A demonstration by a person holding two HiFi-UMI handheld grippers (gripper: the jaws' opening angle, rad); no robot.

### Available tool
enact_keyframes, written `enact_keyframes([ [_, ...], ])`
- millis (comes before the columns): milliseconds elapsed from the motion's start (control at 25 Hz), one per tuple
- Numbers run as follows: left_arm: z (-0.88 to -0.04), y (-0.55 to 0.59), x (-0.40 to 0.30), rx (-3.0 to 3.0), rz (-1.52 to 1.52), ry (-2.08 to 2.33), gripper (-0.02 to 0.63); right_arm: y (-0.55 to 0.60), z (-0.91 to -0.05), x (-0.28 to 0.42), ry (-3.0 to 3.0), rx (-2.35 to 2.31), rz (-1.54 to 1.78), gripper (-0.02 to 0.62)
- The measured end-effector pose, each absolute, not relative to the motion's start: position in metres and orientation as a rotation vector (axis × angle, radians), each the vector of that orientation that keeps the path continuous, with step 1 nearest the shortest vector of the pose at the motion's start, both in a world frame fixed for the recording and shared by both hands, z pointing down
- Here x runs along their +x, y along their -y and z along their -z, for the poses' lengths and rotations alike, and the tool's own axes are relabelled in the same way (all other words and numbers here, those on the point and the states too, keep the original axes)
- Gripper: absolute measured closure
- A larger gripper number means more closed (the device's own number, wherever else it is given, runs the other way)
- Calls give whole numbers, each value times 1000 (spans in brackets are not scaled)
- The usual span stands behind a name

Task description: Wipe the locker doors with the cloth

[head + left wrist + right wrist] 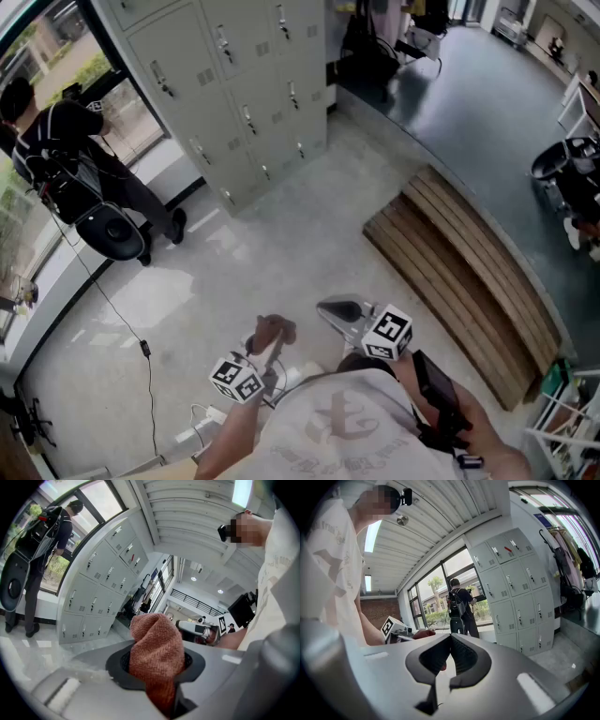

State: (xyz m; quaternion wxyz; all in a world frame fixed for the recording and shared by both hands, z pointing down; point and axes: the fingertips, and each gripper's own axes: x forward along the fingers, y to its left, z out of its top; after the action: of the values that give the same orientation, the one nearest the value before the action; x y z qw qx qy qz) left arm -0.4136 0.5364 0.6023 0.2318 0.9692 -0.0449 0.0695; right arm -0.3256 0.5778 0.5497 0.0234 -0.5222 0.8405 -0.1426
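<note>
- The cloth [157, 641], rust-red and coarse-woven, stands bunched in a rounded lump, clamped in the left gripper [156, 667] jaws.
- Right gripper [451, 641]: jaws pressed together, nothing between.
- Grey locker doors [234, 103] stand well apart.

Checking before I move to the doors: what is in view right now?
lockers: one bank, grey, upper left, beside the window.
cloth: one, reddish-brown, clamped in the left gripper.
slatted wooden platform: one, brown, on the floor at right.
bystander: one, dressed in black, by the window left of the lockers.
cable: one, black, trailing across the pale floor at left.
left gripper: grey, jaws closed on the cloth.
right gripper: grey, jaws together, nothing between them.
</note>
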Motion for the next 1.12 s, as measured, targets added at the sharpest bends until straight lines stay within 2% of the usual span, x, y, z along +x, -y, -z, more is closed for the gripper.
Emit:
enact_keyframes([
  [200, -590, -538, -370, 2642, -278, 38, 494, -582, -548, -294, -2484, -1683, 561, 588],
  [560, -577, -526, -257, 2680, -289, 73, 492, -563, -550, -191, -2536, -1617, 527, 588],
  [1120, -600, -458, -209, 2651, -328, 179, 492, -486, -567, -134, -2583, -1535, 565, 588],
])
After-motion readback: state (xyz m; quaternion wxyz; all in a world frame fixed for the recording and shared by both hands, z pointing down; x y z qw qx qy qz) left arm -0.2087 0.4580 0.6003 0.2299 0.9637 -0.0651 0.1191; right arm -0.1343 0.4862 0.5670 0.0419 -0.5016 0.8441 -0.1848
